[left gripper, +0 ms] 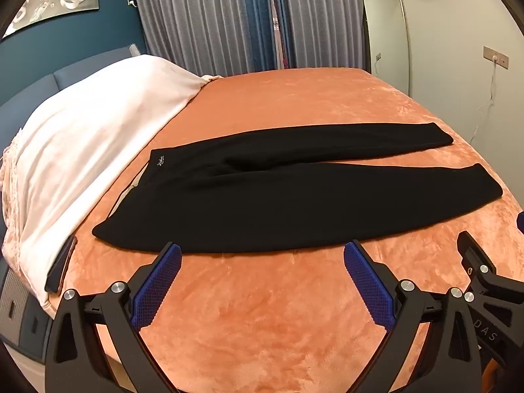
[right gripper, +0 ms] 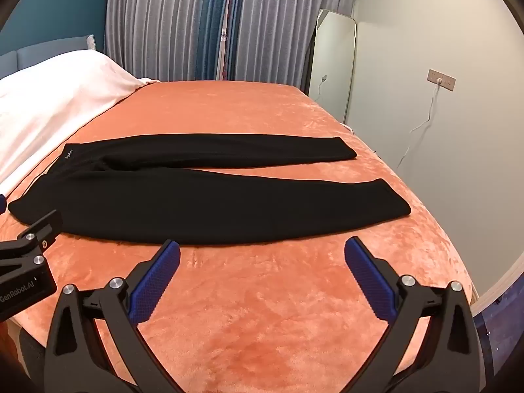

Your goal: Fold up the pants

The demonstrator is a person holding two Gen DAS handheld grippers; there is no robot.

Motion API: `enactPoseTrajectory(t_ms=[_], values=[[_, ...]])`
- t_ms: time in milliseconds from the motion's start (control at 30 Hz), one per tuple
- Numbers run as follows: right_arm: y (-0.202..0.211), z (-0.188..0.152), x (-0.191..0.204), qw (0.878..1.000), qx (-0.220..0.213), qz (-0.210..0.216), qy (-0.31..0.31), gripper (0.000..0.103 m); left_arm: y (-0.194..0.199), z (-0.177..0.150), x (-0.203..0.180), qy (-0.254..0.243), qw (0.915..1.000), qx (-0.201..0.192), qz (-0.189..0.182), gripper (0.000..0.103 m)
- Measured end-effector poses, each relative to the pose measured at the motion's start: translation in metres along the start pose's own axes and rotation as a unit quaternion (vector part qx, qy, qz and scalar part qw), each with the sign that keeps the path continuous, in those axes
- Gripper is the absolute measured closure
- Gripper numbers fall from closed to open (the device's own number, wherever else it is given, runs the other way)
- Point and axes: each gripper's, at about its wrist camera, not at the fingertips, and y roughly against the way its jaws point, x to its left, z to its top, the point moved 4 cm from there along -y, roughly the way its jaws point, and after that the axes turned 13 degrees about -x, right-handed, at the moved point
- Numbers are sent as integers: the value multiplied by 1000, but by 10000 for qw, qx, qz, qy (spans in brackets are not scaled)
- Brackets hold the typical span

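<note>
Black pants [left gripper: 262, 196] lie flat on the orange bedspread [left gripper: 262, 311], waistband to the left, both legs stretched to the right and slightly apart. They also show in the right wrist view [right gripper: 203, 203]. My left gripper [left gripper: 262, 252] is open and empty, just short of the near leg's front edge. My right gripper [right gripper: 262, 249] is open and empty, just short of the same edge, further right. The right gripper's body shows at the right in the left wrist view [left gripper: 481, 271], and the left gripper's body shows at the left in the right wrist view [right gripper: 29, 249].
A white blanket [left gripper: 82, 150] covers the pillow end at the left. A dark flat object [left gripper: 60, 265] lies at its near edge. Curtains [left gripper: 229, 16], a standing mirror [left gripper: 386, 36] and a wall socket with a cable [right gripper: 440, 80] stand beyond the bed. The bed's right edge [right gripper: 458, 262] drops off.
</note>
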Motion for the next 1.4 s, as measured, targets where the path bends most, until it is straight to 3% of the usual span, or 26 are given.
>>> enactPoseTrajectory(t_ms=[1400], values=[[-6,3,8,10000,8,28,25,5,-8,-8,2,75,9998,178,-12,5]])
